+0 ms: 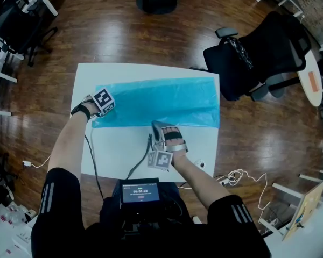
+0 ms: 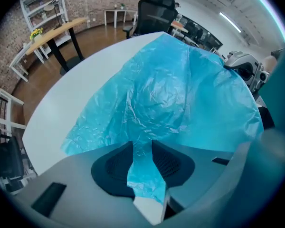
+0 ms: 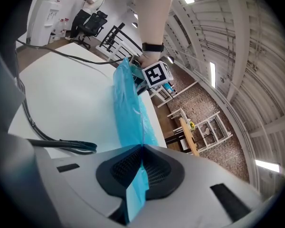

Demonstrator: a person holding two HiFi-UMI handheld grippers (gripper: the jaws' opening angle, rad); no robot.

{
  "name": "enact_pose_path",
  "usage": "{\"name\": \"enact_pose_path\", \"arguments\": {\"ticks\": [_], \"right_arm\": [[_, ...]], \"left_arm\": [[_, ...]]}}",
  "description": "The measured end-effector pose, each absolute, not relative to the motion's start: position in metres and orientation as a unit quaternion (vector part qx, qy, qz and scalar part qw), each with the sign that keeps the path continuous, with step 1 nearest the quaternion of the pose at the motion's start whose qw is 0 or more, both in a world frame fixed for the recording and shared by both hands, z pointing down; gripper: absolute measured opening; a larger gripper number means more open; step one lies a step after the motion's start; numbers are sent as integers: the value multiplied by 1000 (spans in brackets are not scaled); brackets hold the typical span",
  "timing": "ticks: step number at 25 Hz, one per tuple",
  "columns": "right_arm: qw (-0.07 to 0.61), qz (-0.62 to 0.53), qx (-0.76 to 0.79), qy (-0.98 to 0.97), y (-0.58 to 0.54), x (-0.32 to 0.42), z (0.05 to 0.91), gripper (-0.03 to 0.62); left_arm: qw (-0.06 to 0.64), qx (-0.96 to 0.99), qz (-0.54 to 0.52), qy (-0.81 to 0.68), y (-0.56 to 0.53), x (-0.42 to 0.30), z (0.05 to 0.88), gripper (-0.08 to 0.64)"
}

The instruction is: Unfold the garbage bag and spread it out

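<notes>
A thin blue garbage bag (image 1: 161, 101) lies spread flat across the far half of the white table (image 1: 124, 149). My left gripper (image 1: 109, 110) is at the bag's left end. In the left gripper view a crumpled strip of the bag (image 2: 166, 94) runs between the jaws of that gripper (image 2: 142, 144), whose dark pads (image 2: 113, 167) stand a little apart. My right gripper (image 1: 157, 127) is at the middle of the bag's near edge. In the right gripper view the right gripper (image 3: 141, 148) is shut on the bag's edge (image 3: 126, 108), which lifts off the table (image 3: 61, 94).
A black office chair (image 1: 258, 58) stands past the table's far right corner. Black cables (image 1: 91, 155) trail over the near half of the table to a device with a screen (image 1: 141, 191) at my waist. A black post base (image 1: 157, 1) stands beyond the table.
</notes>
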State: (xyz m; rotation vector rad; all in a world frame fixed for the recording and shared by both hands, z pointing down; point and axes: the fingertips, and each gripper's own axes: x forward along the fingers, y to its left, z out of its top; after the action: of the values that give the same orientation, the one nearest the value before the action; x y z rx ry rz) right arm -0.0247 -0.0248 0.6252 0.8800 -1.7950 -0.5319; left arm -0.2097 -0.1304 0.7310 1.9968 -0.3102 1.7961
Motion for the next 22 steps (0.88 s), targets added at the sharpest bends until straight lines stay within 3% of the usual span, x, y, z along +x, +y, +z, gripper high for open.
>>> {"name": "enact_pose_path", "arguments": {"ticks": [8,22], "right_arm": [[552,-208,329,-738,9,-23,669,64],[579,-123,277,-757,41,-23,709,221]], "left_arm": [[202,721,652,-120,-131,-210,731,138],[194,722,651,-131,-131,-211,731,138]]}}
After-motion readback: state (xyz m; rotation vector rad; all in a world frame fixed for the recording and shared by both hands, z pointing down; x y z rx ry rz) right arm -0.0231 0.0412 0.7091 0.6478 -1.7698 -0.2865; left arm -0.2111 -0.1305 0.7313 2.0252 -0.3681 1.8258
